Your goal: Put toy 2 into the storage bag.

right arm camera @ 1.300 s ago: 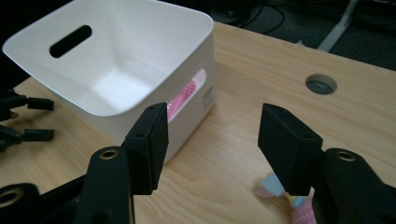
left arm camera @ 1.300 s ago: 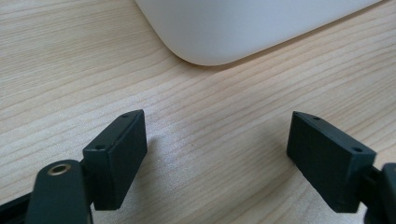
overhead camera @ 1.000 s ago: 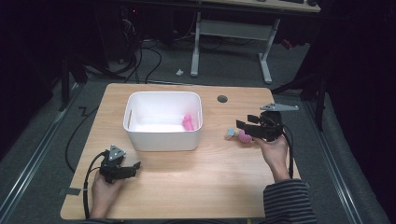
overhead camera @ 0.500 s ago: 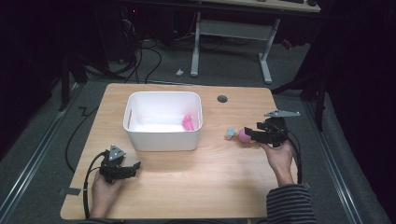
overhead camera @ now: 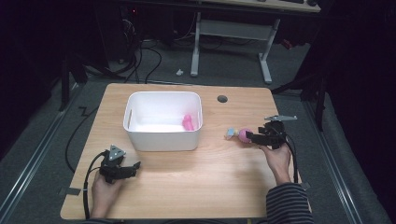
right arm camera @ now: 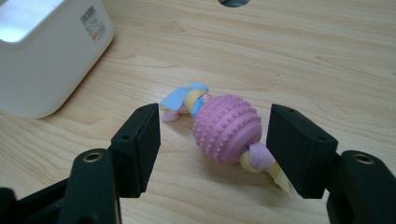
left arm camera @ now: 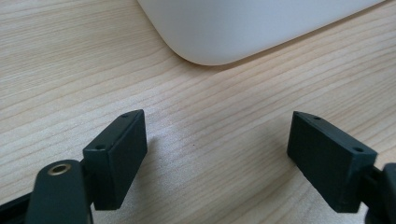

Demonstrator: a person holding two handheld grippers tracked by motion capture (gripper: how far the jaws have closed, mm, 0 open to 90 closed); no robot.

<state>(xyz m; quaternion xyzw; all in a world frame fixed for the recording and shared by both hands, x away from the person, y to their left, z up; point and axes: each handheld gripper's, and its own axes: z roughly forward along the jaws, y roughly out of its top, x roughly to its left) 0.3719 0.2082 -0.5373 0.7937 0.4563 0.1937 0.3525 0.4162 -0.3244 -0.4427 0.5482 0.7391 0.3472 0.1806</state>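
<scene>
Right gripper (right arm camera: 212,149): jaws wide, just been opening, straddling pink studded rubber ball toy with pastel knotted rope ends (right arm camera: 224,128), pads clear of it. Toy lies on light wooden tabletop (overhead camera: 210,177) near right edge, apart from white plastic bin (overhead camera: 163,139). Left gripper (left arm camera: 217,158): jaws wide, empty, near front-left corner.

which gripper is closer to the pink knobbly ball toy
Right. The right gripper has its open jaws on either side of the pink ball toy, pads not pressing it. The left gripper rests near the table's front left, beyond the white bin.
</scene>
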